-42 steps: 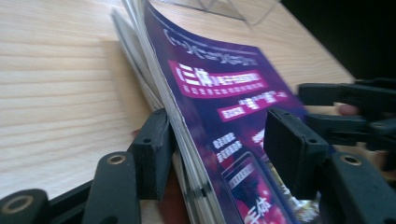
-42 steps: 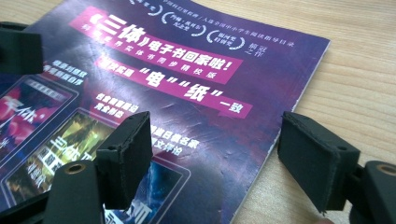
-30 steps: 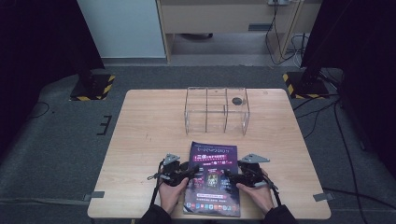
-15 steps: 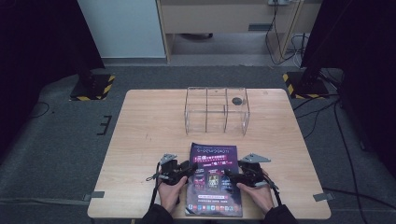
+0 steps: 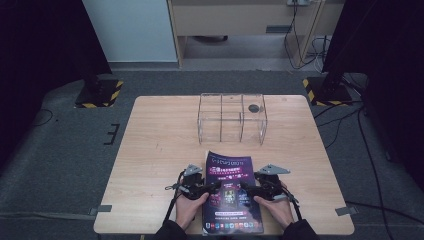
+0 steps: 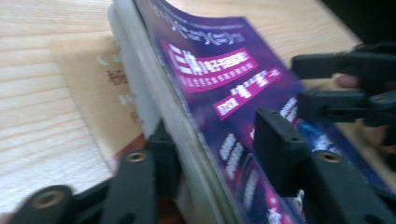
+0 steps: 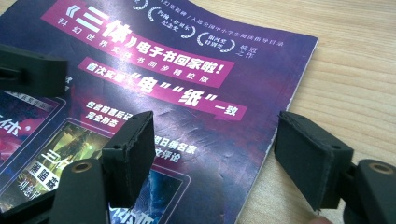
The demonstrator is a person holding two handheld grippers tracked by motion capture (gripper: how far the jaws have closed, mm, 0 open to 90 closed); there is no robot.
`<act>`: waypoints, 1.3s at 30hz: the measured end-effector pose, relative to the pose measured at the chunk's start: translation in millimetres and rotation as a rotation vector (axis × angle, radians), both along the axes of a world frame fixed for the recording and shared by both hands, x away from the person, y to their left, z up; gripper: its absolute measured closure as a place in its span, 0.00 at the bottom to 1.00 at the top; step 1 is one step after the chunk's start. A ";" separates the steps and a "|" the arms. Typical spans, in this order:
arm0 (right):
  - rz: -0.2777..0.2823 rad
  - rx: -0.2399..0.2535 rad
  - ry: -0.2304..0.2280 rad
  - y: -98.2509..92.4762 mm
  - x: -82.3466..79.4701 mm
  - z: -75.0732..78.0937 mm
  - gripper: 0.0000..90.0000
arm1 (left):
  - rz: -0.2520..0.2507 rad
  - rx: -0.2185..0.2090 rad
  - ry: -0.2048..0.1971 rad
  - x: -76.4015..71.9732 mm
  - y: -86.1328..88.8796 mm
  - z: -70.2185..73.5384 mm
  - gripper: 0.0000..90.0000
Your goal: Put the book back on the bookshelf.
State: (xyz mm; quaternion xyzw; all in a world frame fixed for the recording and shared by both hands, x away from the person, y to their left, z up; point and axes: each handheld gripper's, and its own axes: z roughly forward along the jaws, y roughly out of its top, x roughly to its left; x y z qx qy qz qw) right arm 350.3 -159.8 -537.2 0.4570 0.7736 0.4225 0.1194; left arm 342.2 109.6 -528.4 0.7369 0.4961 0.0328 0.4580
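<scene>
A purple magazine [image 5: 232, 200] lies near the table's front edge, between my two grippers. My left gripper [image 6: 217, 140] straddles the magazine's [image 6: 210, 70] raised left edge. One jaw is under the lifted pages and the other over the cover, a little off it. These jaws have just been closing with the edge between them. A tan printed page [image 6: 88, 93] lies flat below the lifted part. My right gripper [image 7: 219, 140] stands open across the magazine's [image 7: 187, 79] right edge, one jaw above the cover and one above the bare wood. In the high view, the left gripper [image 5: 212, 187] and the right gripper [image 5: 248, 189] point inward at each other.
A clear wire-framed rack [image 5: 232, 117] with compartments stands at the back middle of the wooden table [image 5: 160, 150]. A small dark round thing [image 5: 254, 107] sits on its right part. A person's hands hold both grippers at the front edge.
The left gripper has shifted slightly at the magazine's left edge. The right gripper and the magazine's right side have stayed where they were.
</scene>
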 end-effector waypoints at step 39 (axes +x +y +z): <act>0.019 0.143 -0.014 -22.6 3.7 16.8 0.17 | -0.006 -0.135 -0.177 -20.2 1.6 51.7 0.93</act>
